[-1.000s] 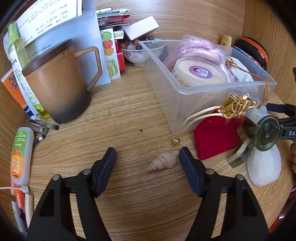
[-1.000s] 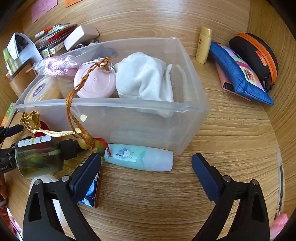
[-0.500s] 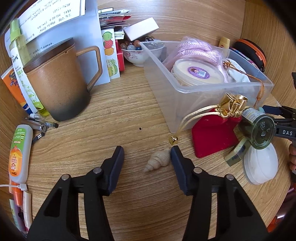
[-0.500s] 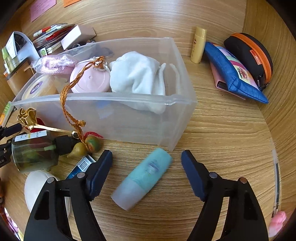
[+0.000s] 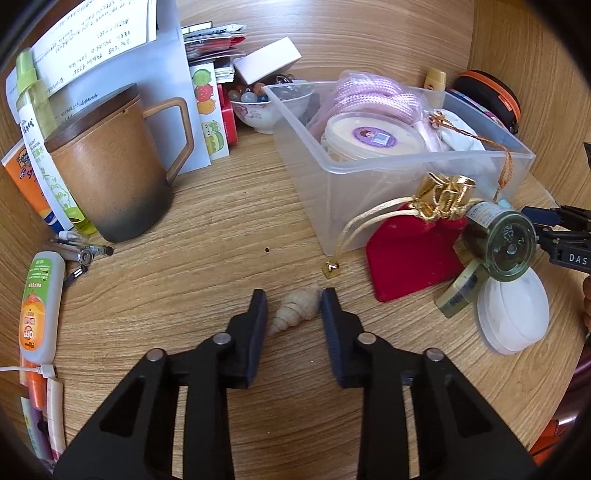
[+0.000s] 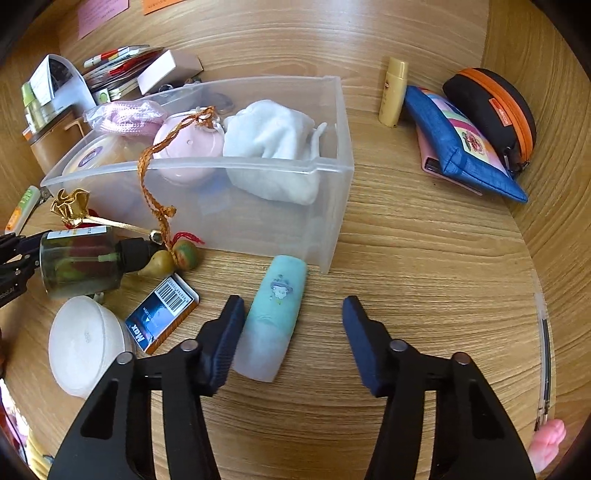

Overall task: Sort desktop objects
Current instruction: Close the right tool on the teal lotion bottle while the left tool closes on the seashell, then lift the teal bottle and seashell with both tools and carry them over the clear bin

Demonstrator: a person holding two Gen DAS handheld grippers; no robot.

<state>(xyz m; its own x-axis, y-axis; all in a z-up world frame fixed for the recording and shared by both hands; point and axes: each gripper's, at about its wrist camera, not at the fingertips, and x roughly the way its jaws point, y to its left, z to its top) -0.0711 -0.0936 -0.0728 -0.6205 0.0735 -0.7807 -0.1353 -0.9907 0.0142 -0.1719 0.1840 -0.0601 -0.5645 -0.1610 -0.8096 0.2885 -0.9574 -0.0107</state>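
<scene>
Desk surface: matt wood grain seen. Bin: translucent, smooth plastic noted. Pouch: red velvety cloth; mug: matt, rough glaze recorded.

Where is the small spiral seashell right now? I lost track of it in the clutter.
In the left wrist view the spiral seashell lies on the wooden desk between the closing jaws of the left gripper, just below the small gold bead.

wooden desk under the jaws; paper sheet and sticky notes well beyond them.
</scene>
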